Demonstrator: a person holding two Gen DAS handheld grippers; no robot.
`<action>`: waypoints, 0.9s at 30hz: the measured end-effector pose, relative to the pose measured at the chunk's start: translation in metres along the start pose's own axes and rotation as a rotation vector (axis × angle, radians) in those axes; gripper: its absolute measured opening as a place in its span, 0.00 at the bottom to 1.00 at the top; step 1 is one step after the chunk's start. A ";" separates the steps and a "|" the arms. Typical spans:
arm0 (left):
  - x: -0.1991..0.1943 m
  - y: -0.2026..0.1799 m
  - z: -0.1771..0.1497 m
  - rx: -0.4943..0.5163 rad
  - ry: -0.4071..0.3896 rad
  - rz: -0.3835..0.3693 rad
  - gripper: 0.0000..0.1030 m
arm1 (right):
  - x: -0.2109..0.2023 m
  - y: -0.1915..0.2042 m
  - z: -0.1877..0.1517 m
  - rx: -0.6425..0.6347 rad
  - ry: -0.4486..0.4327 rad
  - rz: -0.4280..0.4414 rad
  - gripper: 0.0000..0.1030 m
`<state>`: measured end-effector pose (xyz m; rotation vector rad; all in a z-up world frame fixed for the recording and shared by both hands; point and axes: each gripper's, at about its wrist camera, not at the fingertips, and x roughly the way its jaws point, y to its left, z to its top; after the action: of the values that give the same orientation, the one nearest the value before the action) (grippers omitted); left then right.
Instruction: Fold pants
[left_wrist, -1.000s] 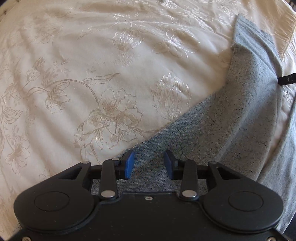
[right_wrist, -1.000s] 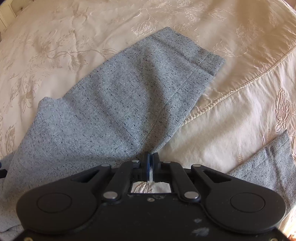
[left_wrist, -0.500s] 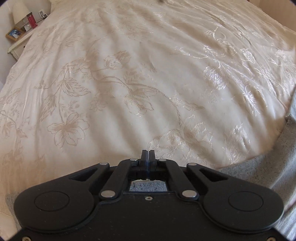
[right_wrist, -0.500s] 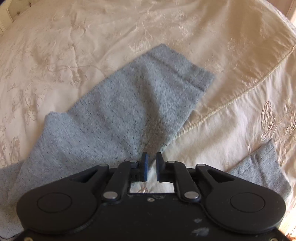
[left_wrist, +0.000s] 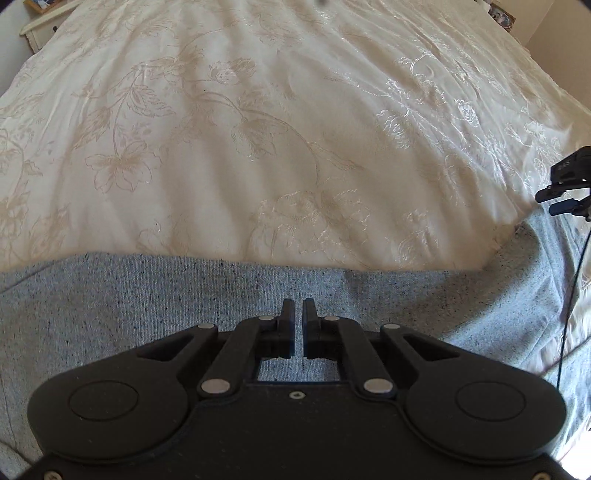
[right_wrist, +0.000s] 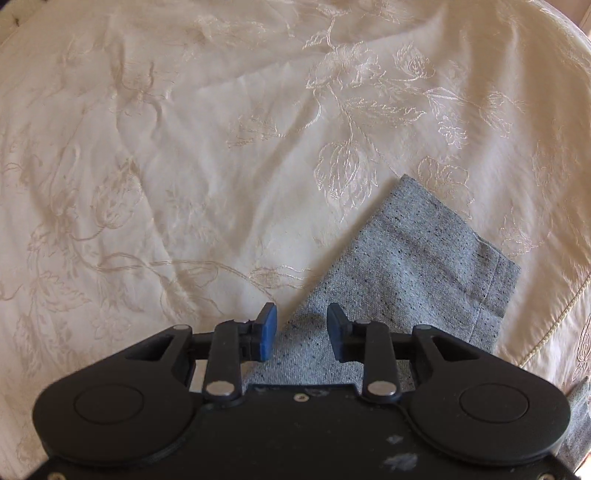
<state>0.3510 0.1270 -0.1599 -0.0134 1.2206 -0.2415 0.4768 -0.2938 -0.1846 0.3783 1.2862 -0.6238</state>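
Observation:
The grey speckled pants (left_wrist: 147, 295) lie flat on the cream bed cover. In the left wrist view they fill the near part of the frame. My left gripper (left_wrist: 298, 314) hovers over the cloth, jaws a narrow slit apart, nothing between them. In the right wrist view a pant leg (right_wrist: 406, 266) with its hemmed cuff runs up to the right. My right gripper (right_wrist: 302, 323) is open and empty over the leg's left edge. The right gripper also shows at the right edge of the left wrist view (left_wrist: 565, 184).
The cream floral bed cover (left_wrist: 258, 129) spreads far ahead of both grippers. A bedside cabinet (left_wrist: 40, 22) stands at the far left corner. A corded seam of the cover (right_wrist: 546, 325) runs at the right. A black cable (left_wrist: 570, 295) hangs beside the right gripper.
My left gripper, shut half a second ago, has parted slightly and now sits over the cloth. My right gripper has opened wide and moved to the pant leg's left edge.

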 end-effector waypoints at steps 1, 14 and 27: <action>-0.002 0.000 -0.002 -0.002 -0.003 0.004 0.09 | 0.008 0.004 0.003 0.003 0.015 -0.031 0.32; -0.010 0.016 -0.004 -0.125 0.042 -0.030 0.11 | -0.017 -0.044 -0.015 -0.004 0.013 -0.003 0.01; 0.003 0.006 0.040 -0.340 0.083 -0.224 0.45 | -0.052 -0.147 -0.091 0.147 0.018 0.076 0.01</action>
<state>0.3900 0.1275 -0.1500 -0.4406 1.3316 -0.2280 0.3080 -0.3436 -0.1460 0.5523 1.2407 -0.6535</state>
